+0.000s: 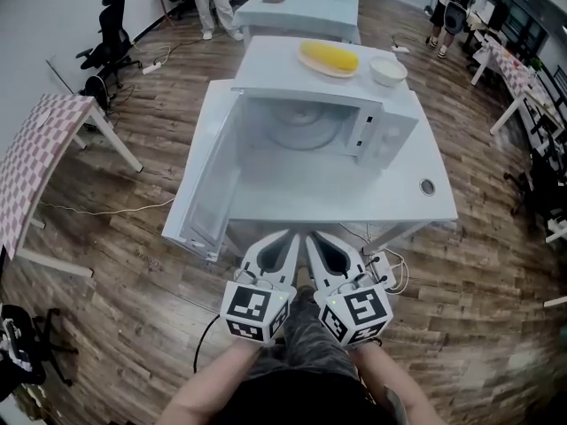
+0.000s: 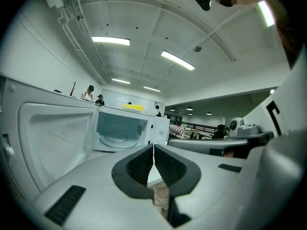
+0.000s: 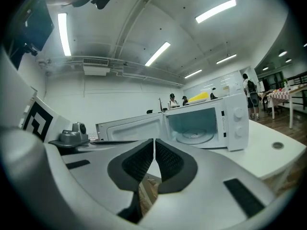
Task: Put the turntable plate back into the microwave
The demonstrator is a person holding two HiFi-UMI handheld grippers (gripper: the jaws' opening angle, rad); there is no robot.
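Observation:
A white microwave [image 1: 390, 131] stands on a white table [image 1: 425, 204], its door [image 1: 205, 184] swung wide open to the left. The clear glass turntable plate [image 1: 304, 133] lies flat on the cavity floor; it also shows as the plate [image 2: 116, 139] in the left gripper view and the plate [image 3: 194, 136] in the right gripper view. My left gripper [image 1: 280, 241] and right gripper [image 1: 319, 241] are side by side at the table's near edge, well short of the microwave. Both are shut with nothing between the jaws: left gripper [image 2: 153, 158], right gripper [image 3: 154, 153].
On top of the microwave rest a plate with a yellow corn cob [image 1: 330, 58] and a white bowl [image 1: 388, 71]. A cable hole [image 1: 428, 186] sits at the table's right. More tables, office chairs and standing people [image 1: 213, 3] fill the room behind. A checkered table [image 1: 35, 162] stands left.

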